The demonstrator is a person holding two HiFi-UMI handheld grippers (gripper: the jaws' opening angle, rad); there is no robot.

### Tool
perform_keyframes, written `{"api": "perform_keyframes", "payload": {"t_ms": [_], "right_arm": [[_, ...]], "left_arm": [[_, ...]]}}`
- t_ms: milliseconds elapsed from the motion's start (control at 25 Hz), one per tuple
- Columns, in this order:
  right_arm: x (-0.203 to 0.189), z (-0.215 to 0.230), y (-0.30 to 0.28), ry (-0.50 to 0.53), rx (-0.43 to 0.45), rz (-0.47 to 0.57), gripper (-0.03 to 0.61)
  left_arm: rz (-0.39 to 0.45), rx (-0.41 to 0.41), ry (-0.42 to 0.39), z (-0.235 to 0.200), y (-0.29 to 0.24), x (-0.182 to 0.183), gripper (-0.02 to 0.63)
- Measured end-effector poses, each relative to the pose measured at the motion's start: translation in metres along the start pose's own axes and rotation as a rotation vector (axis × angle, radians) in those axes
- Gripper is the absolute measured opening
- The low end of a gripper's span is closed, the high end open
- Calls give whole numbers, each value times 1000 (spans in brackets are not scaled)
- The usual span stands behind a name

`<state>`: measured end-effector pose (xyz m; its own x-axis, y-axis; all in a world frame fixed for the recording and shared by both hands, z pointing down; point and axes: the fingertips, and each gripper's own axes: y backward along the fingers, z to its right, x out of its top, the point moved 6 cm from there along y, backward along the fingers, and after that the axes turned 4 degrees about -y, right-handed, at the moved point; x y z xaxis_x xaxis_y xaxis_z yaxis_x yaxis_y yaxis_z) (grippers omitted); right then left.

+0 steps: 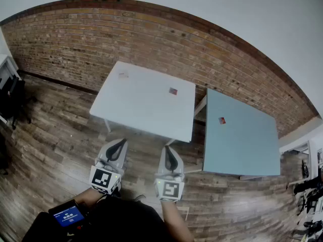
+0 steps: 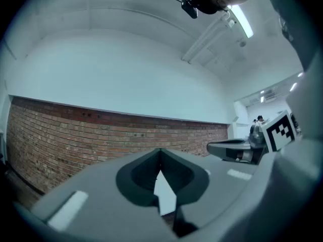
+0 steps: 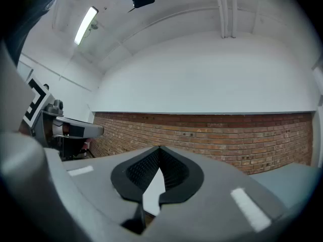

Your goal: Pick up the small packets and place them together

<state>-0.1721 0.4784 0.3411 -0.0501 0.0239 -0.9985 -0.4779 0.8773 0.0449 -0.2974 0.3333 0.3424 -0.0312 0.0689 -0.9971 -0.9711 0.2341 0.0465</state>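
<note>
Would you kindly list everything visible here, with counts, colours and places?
white table: 1, white, centre
blue-grey table: 1, blue-grey, right of the white table
packets: 3; pale packet at the white table's far left corner; red and blue packet near its far right; red packet on the blue-grey table
brick wall: 1, red-brown, behind the tables
floor: 1, dark wood
screen device: 1, black, blue display, bottom left
left gripper: 1, grey, shut, empty
right gripper: 1, grey, shut, empty
</note>
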Motion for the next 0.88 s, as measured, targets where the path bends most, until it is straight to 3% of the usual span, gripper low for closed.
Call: {"api": "perform_keyframes", "payload": {"t_ms": [240,480,880], "right_arm": [[4,0,-1,-18,3,1,2],[-4,-1,-10,3,30,-78,2],[-4,-19,-25,26,14,-80,2]], "left_arm": [[14,-3,-5,-1,-2,4,0],[25,-16,-4,-7,-7,9,0],[22,-16,0,-31,-3,6,0]]}}
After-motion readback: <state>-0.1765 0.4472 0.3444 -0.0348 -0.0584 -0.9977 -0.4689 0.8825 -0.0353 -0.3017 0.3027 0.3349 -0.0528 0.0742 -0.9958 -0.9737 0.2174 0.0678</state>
